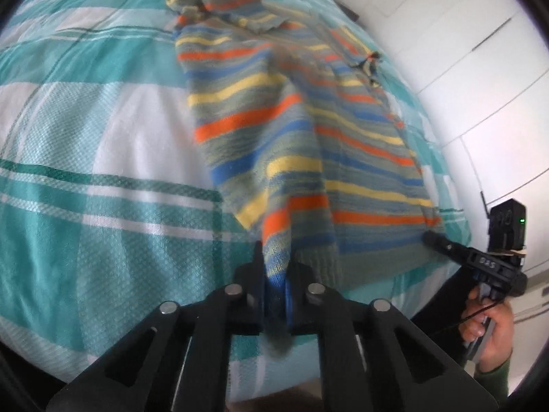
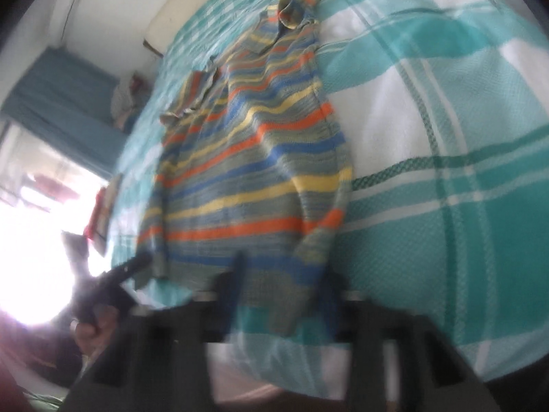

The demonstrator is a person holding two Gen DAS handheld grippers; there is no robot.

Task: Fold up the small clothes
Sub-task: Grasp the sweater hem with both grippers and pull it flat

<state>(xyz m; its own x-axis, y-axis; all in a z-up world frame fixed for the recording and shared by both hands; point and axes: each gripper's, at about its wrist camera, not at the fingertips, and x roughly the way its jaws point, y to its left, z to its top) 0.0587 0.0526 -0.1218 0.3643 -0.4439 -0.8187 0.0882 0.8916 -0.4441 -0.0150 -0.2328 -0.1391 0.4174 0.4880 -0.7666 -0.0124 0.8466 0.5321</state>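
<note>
Teal-and-white checked bedspread point(image 1: 85, 158) covers the bed. Striped orange-blue-yellow knitted sweater point(image 1: 260, 110) lies lengthwise along it, collar far, hem near. Left tongs point(image 1: 276, 274) nearly closed, pinching a bunched ridge of the near hem. Right tongs point(image 2: 279, 274) at the hem's other near corner; view blurred, fingers apart, can't tell if they grip. Risk: one-sided hold skews the fold, or thick knit slips out mid-lift.
</note>
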